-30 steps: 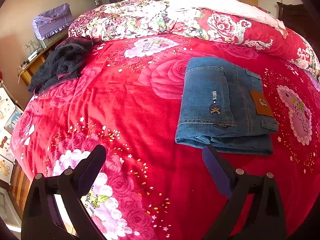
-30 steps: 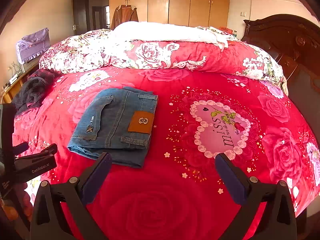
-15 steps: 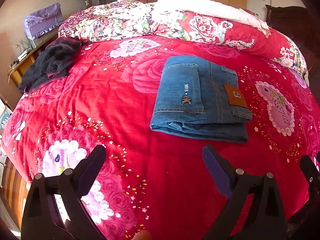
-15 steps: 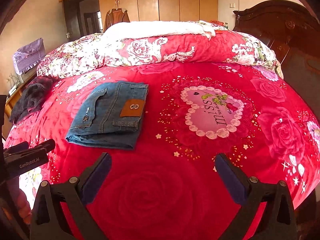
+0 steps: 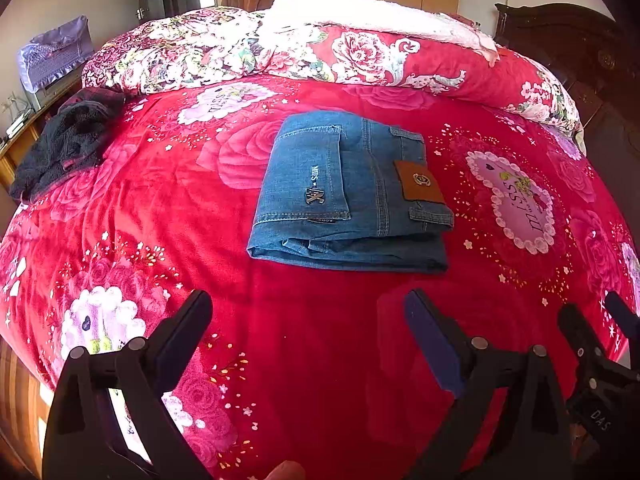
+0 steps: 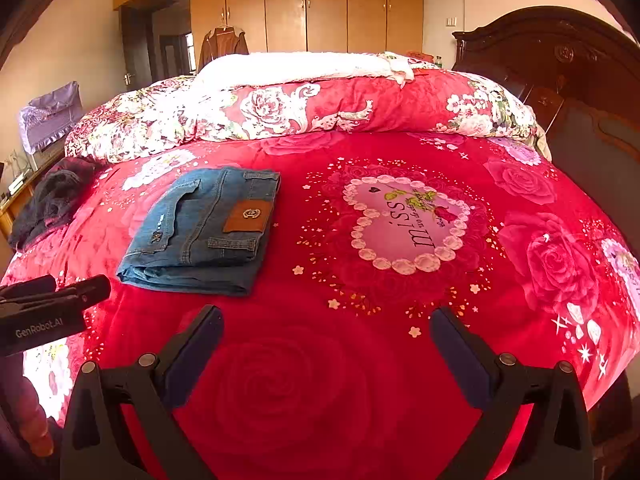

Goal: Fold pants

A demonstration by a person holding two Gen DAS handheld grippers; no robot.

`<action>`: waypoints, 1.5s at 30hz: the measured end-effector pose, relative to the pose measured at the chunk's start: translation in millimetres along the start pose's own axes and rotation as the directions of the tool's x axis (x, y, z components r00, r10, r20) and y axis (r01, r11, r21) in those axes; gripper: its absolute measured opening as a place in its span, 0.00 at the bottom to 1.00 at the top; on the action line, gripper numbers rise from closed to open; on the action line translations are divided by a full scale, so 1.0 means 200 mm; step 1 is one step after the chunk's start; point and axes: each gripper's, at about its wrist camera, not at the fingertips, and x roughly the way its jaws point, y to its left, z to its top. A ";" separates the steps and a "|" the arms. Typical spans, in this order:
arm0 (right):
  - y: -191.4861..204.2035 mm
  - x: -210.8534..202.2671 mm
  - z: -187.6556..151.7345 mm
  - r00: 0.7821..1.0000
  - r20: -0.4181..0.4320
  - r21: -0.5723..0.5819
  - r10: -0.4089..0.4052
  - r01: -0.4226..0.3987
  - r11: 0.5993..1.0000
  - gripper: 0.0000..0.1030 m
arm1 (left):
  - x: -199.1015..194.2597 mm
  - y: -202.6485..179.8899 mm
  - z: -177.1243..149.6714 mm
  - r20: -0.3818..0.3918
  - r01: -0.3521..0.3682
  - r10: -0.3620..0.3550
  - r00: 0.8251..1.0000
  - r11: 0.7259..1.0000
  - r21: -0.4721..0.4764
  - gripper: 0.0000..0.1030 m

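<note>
Pants [image 5: 352, 192]: blue denim, folded into a compact rectangle, layered edges toward the cameras, tan leather waistband patch [image 5: 418, 181] and a back pocket uppermost. Location: flat on the bed, near its middle in the left wrist view, left of centre in the right wrist view [image 6: 204, 228].

Left gripper [image 5: 306, 334]: fingers spread wide apart, holding nothing, hovering over the blanket short of the pants' near edge.

Right gripper [image 6: 326, 338]: fingers likewise wide apart, holding nothing, above bare blanket to the right of the pants.

Bed: red rose-print blanket [image 5: 320, 360] with a pink heart motif [image 6: 404, 224] beside the pants.

Rolled floral quilt [image 5: 320, 56]: across the far side.

Dark garment [image 5: 64, 140]: heaped at the bed's left edge, well apart from the pants.

Wooden wardrobe [image 6: 308, 4]: against the far wall.
</note>
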 end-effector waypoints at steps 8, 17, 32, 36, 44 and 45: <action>-0.02 0.02 -0.02 1.000 -0.007 0.006 -0.005 0.005 1.000 1.00 | 0.00 -0.01 0.00 0.015 0.002 -0.002 1.000 1.000 0.004 0.95; 0.00 0.03 0.08 1.000 -0.013 -0.027 0.002 -0.002 1.000 1.00 | 0.01 -0.02 -0.01 0.012 0.016 -0.016 1.000 1.000 0.007 0.95; 0.13 0.07 0.19 1.000 -0.024 -0.117 0.012 -0.014 0.993 1.00 | 0.00 0.03 0.01 0.021 0.011 -0.011 1.000 1.000 -0.010 0.95; 0.13 0.07 0.19 0.999 -0.029 -0.103 0.017 -0.020 0.995 1.00 | -0.01 0.04 0.02 0.028 0.008 -0.007 1.000 1.000 -0.013 0.95; 0.11 0.08 0.19 0.999 -0.043 -0.101 0.008 -0.013 0.995 1.00 | 0.00 0.06 0.02 0.023 -0.003 0.003 1.000 1.000 -0.020 0.95; 0.12 0.09 0.19 0.999 -0.046 -0.107 0.005 -0.010 0.994 1.00 | 0.00 0.06 0.02 0.021 -0.005 0.005 1.000 1.000 -0.017 0.95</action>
